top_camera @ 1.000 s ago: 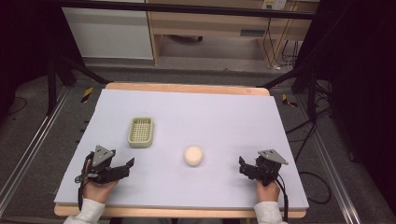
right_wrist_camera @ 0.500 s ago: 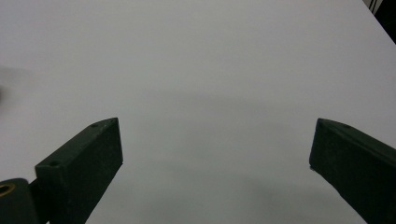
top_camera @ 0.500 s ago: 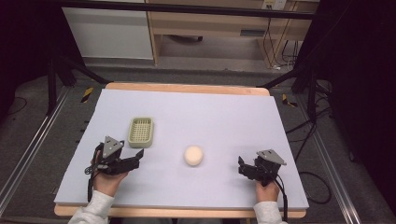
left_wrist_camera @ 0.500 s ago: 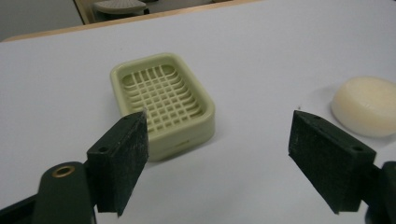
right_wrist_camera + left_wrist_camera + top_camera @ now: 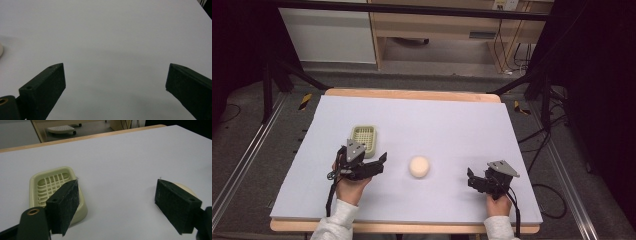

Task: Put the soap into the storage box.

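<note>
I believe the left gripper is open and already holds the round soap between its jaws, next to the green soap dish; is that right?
Not quite: the left gripper is open but holds nothing. In the high view the round soap lies apart on the table, beyond its jaws. The green soap dish does sit beside it.

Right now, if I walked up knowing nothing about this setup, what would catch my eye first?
Probably the pale round soap bar lying alone near the middle of the white table, with a light green slatted soap dish to its left. Next, the two black hand-held tools: the left gripper, jaws open, sits between dish and soap, and the right gripper rests open near the table's right front.
</note>
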`<state>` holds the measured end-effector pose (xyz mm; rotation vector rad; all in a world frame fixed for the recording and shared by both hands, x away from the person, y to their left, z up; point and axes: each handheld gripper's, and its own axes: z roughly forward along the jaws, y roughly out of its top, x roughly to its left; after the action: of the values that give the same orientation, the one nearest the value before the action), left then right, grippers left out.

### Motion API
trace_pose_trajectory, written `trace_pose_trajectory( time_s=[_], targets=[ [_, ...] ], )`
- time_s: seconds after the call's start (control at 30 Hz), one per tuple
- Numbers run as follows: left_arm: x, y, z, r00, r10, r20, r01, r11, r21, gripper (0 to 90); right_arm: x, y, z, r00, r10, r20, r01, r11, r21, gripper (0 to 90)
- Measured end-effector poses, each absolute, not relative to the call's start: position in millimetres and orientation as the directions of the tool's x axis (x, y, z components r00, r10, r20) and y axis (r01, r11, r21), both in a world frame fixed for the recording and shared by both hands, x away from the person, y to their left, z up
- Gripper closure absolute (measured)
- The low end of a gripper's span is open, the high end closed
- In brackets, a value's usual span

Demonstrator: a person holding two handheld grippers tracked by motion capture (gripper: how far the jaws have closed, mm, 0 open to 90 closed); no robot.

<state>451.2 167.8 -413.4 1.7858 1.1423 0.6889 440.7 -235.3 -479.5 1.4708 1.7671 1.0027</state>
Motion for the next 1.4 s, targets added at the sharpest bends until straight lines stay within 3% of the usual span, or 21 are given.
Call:
trace_pose_trajectory(
  time_s=[0.43, 1.1, 1.4],
  targets=[
    [452.0, 137.8, -416.7, 0.433, 0.902, -0.001, 0.409, -0.195, 0.892, 18.0, 442.6, -233.5, -481.1, -0.203, 0.979, 0.007, 0.520, 0.102, 0.848, 3.2],
    [451.9, 85.8, -440.6, 0.517, 0.854, 0.055, 0.426, -0.313, 0.849, 18.4, 444.3, -232.2, -484.6, -0.208, 0.978, 0.009, 0.520, 0.103, 0.848, 3.2],
    [456.0, 74.5, -442.8, 0.546, 0.837, 0.037, 0.425, -0.315, 0.848, 18.1, 444.6, -234.2, -484.7, -0.194, 0.981, 0.013, 0.513, 0.090, 0.853, 3.1]
  ],
)
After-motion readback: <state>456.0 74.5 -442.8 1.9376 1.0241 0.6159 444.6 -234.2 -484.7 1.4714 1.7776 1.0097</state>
